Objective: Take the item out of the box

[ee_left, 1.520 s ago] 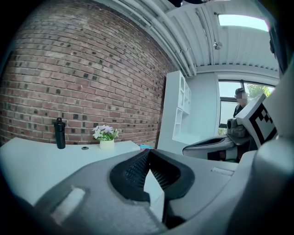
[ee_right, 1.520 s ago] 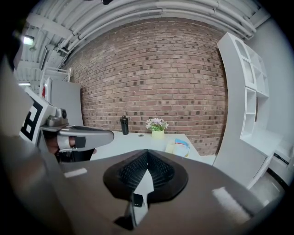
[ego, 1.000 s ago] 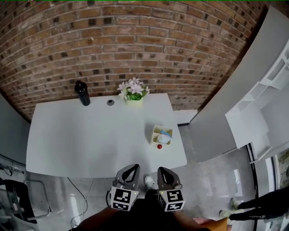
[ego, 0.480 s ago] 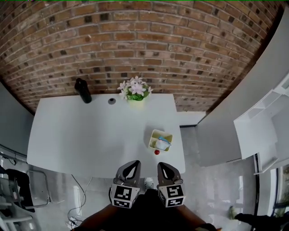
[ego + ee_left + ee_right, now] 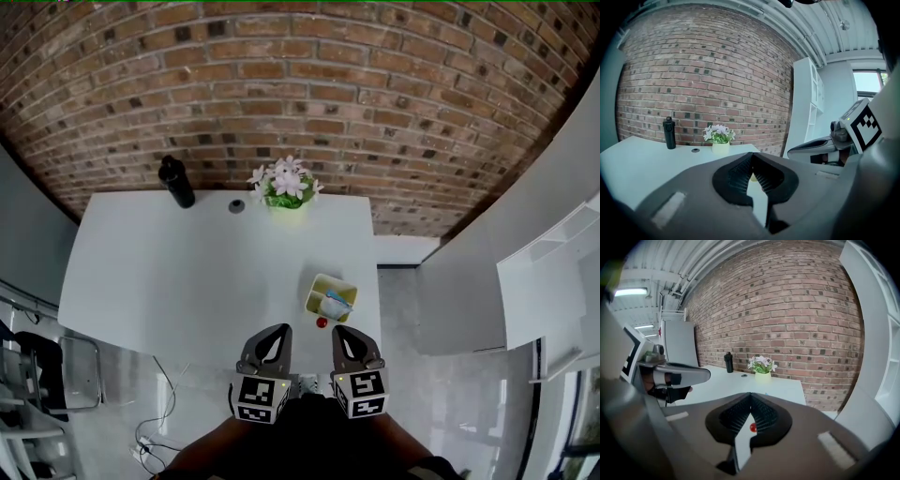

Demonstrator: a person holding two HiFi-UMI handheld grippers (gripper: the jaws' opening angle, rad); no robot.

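The left gripper (image 5: pixel 279 330) and right gripper (image 5: pixel 339 330) have drawn nearer the box (image 5: pixel 332 297) and hang just short of it. Each has its jaws pressed together, holding nothing. The item (image 5: pixel 337 302) lies inside the box, with a red ball (image 5: pixel 322 322) just beside it.

A red brick wall (image 5: pixel 309 84) runs behind a white table (image 5: pixel 169 281). The floor (image 5: pixel 450 412) is pale grey and glossy. White shelves (image 5: pixel 558 272) stand to the right. A dark chair (image 5: pixel 42 361) sits off the table's left edge. The ceiling (image 5: pixel 825 28) is ribbed and white, with a strip light (image 5: pixel 630 291). Daylight shows through a window (image 5: pixel 868 80).
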